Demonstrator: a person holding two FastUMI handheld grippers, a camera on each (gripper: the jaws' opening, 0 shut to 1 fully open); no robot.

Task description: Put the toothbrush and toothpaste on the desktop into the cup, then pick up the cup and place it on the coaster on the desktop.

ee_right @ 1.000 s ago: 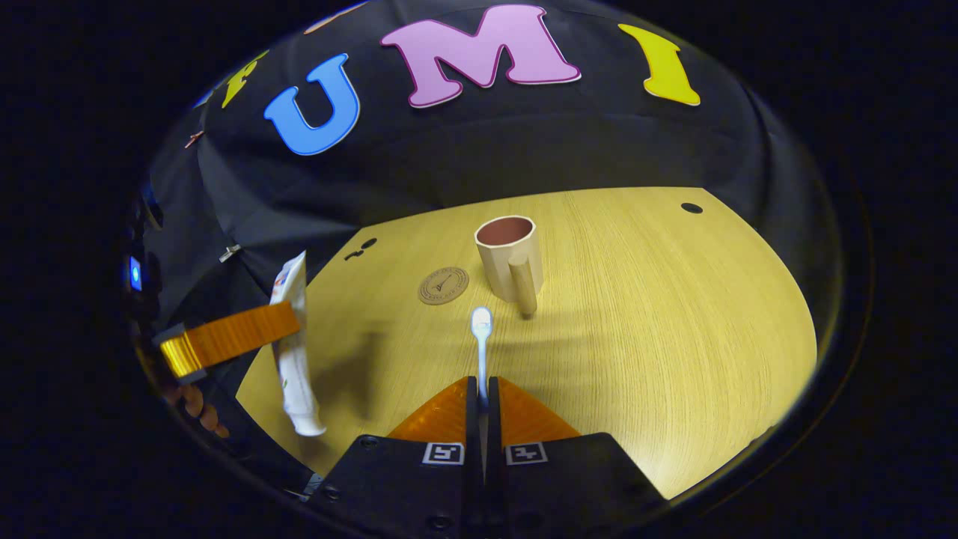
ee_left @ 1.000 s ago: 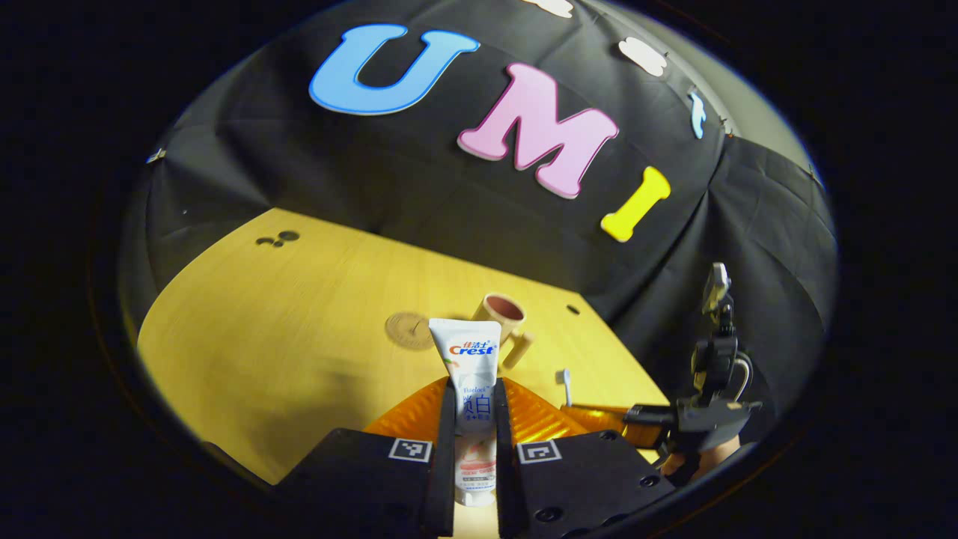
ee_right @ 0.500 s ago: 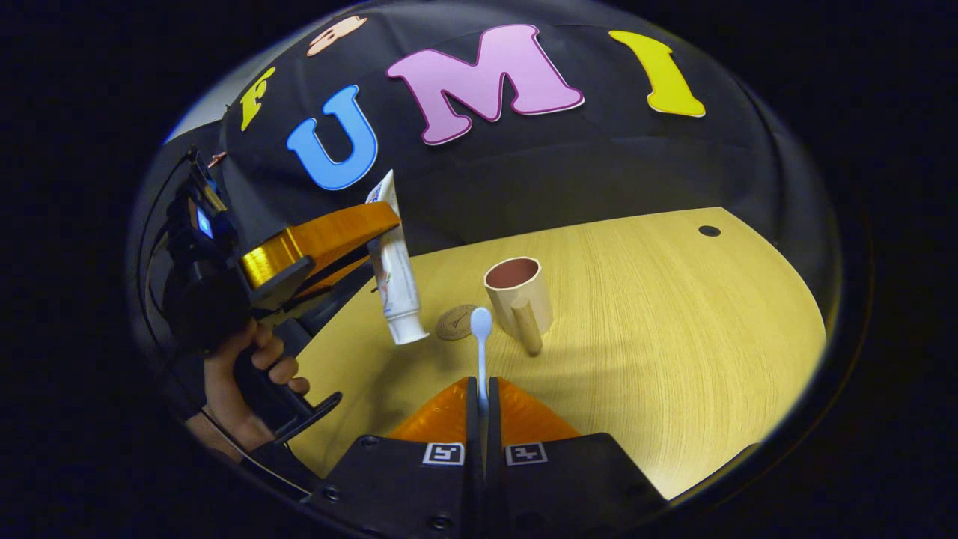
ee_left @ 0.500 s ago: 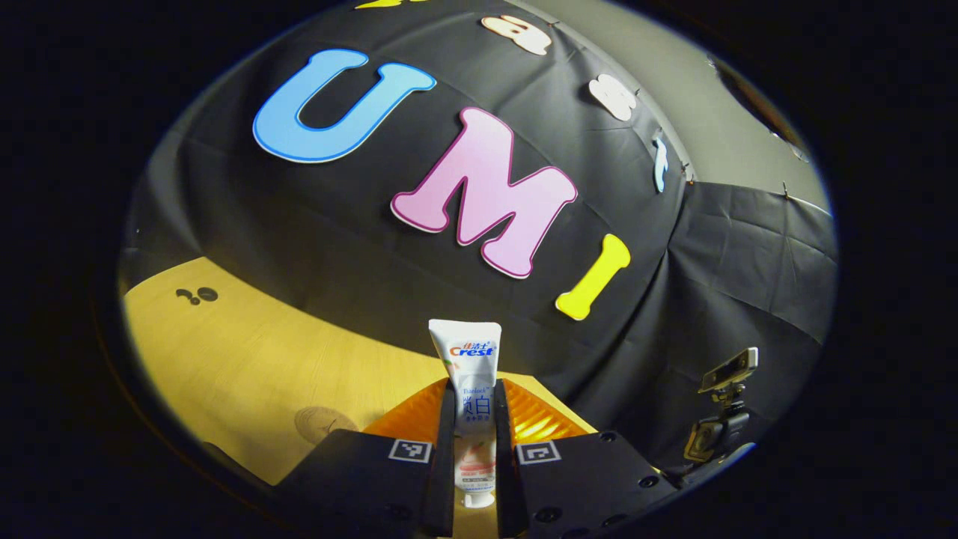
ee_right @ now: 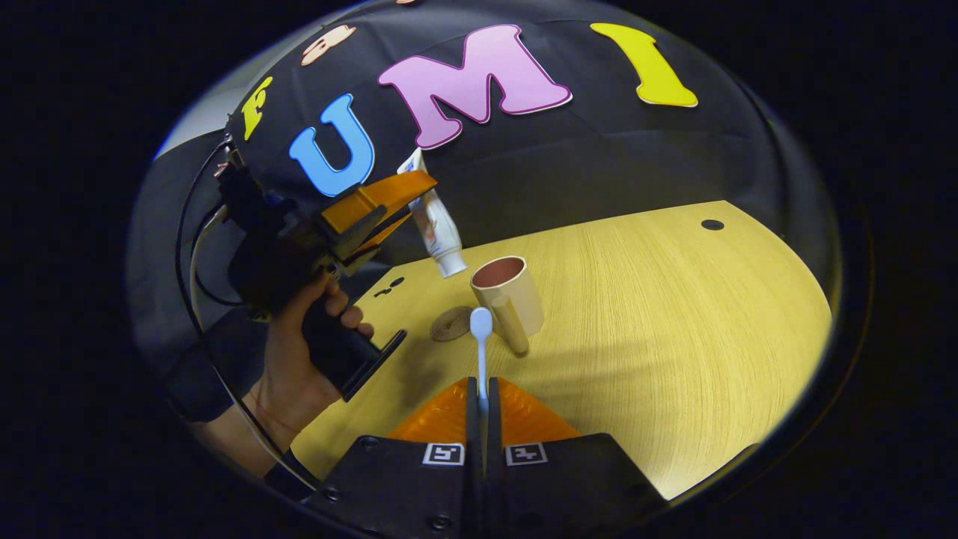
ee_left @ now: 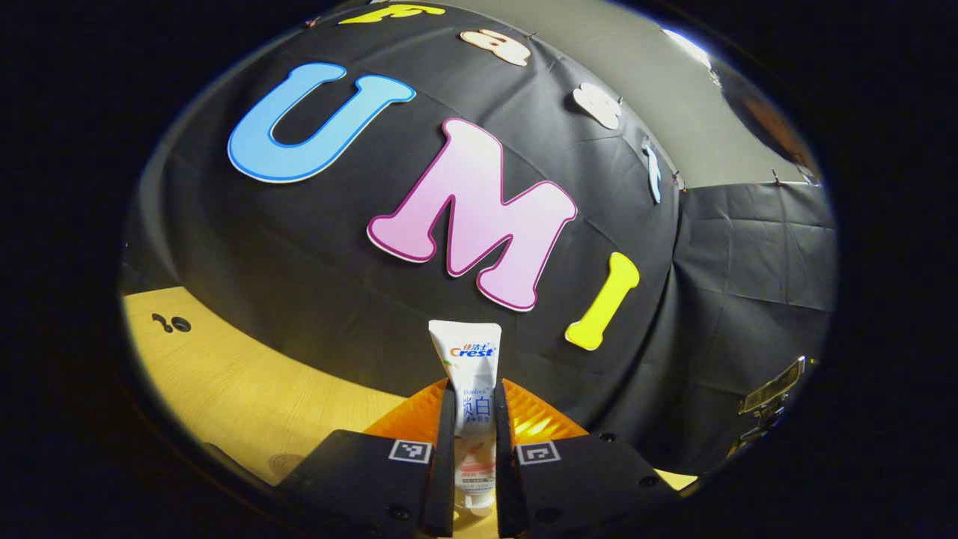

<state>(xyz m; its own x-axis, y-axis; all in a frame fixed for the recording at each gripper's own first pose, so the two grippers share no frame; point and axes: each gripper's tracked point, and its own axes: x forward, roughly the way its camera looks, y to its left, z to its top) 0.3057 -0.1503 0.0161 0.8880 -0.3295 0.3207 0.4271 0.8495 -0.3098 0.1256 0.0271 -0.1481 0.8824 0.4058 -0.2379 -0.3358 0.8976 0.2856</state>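
the wooden desktop (ee_right: 636, 314) spreads wide in the right gripper view, and a strip of it shows low on the left in the left gripper view. above its left edge in the right gripper view a person's hand (ee_right: 299, 352) is wrapped round the handle of the left gripper (ee_right: 419, 196), wrist low and the tool angled up and to the right over the table. that gripper is clamped on the toothpaste (ee_right: 435, 224), which hangs cap down, its cap just above and left of the rim of the cup (ee_right: 507, 296). in the left gripper view the tube (ee_left: 471, 397) stands between the two fingers, both pressing its sides. the cup stands upright on the desktop with its handle toward the camera. the round coaster (ee_right: 451, 323) lies flat just left of the cup. the right gripper (ee_right: 480, 400) has its fingers closed together on the handle of the toothbrush (ee_right: 480, 348), whose head points at the cup's base, held above the desktop.
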